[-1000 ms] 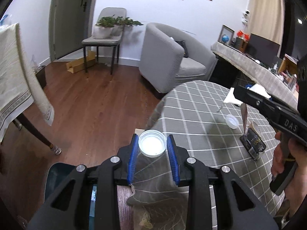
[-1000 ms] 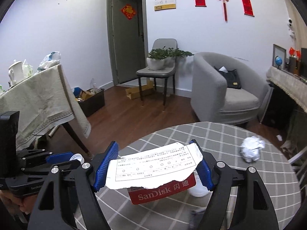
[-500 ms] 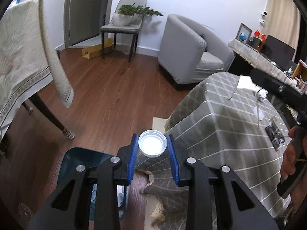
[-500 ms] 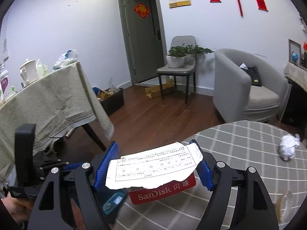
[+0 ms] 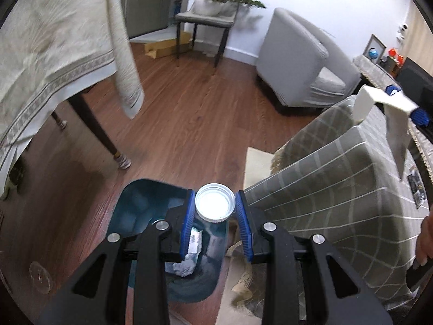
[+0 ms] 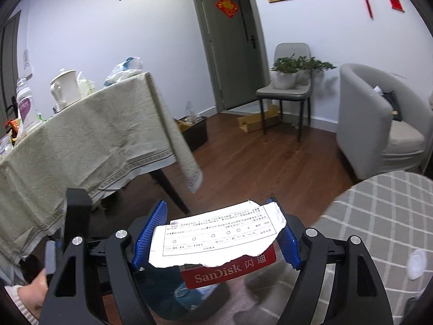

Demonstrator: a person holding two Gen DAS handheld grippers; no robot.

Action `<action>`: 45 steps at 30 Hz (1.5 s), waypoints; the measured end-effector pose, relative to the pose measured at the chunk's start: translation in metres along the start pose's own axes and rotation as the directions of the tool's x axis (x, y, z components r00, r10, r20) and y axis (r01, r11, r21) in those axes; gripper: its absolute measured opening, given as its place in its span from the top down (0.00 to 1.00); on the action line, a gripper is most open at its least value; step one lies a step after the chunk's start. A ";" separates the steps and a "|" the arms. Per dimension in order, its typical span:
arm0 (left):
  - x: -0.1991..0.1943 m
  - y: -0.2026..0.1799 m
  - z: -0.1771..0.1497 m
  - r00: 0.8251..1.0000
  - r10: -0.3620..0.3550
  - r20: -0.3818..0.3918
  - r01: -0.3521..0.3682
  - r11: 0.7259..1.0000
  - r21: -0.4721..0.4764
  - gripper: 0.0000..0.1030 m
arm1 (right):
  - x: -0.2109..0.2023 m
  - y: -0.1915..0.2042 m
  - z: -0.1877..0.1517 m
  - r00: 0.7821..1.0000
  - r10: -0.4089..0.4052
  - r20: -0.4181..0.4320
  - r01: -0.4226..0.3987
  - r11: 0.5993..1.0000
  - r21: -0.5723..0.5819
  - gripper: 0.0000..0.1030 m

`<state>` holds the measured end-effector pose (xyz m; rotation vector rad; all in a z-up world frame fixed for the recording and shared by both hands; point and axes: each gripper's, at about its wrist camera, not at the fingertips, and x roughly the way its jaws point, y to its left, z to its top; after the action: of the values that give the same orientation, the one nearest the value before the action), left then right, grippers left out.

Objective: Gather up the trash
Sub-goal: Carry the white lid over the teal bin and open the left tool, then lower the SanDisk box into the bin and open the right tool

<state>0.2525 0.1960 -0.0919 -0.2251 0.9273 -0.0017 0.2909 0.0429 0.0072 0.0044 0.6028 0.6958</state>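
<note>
**user_a:** Since a second ago both grippers swung off the checked-cloth round table (image 5: pixel 338 189) and out over the floor. A second back the left wrist view was mostly tabletop; now the dark teal trash bin (image 5: pixel 140 208) sits right under the left gripper (image 5: pixel 215 216). The right one drifted the same way, and its view picks up the bin (image 6: pixel 189 298) low behind its load.

**user_b:** So this is the drop-off step, not picking?

**user_a:** That's my read. Both loads are carried and lined up near the bin, which already has crumpled paper (image 5: pixel 184 266) at the bottom. Next move should just be letting go, left first, since it looks more squarely over the opening. The right probably needs to come in a bit further, though the card blocks most of the bin in that view.

**user_b:** What are the claws actually doing?

**user_a:** The left is narrowed to about the width of a white plastic lid (image 5: pixel 215 205), both blue pads pressing its rim, lid face-up. The right gripper (image 6: pixel 216 241) is spread much wider, pinching a red SanDisk card package (image 6: pixel 230 266) edge to edge, with a torn printed paper slip (image 6: pixel 216 233) lying across the top of it. Slip looks loose, so it might flutter and miss when the fingers part.
</note>
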 end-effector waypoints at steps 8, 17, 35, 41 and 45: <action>0.021 0.041 -0.017 0.994 0.049 -0.098 -0.054 0.997 -0.054 0.68 | 0.036 0.025 -0.011 0.995 0.047 -0.090 -0.045 0.999 0.022 0.26; 0.049 0.079 -0.048 0.963 0.100 -0.252 -0.124 0.989 -0.083 0.68 | 0.081 0.053 -0.031 0.975 0.088 -0.205 -0.081 0.996 0.038 0.26; 0.046 0.121 -0.067 0.954 0.104 -0.283 -0.142 0.983 -0.115 0.42 | 0.140 0.084 -0.062 0.933 0.076 -0.352 -0.077 0.997 0.011 0.26; 0.022 0.126 -0.058 0.974 0.096 -0.206 -0.127 0.981 -0.145 0.38 | 0.163 0.085 -0.079 0.908 0.049 -0.416 -0.050 0.999 0.008 0.26; 0.004 0.132 -0.053 0.983 0.100 -0.155 -0.125 0.978 -0.164 0.39 | 0.180 0.084 -0.091 0.887 0.025 -0.460 -0.022 1.000 0.011 0.26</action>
<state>0.2009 0.3148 -0.1514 -0.3371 1.0870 0.1703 0.3016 0.1991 -0.1453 -0.1532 1.0646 0.7231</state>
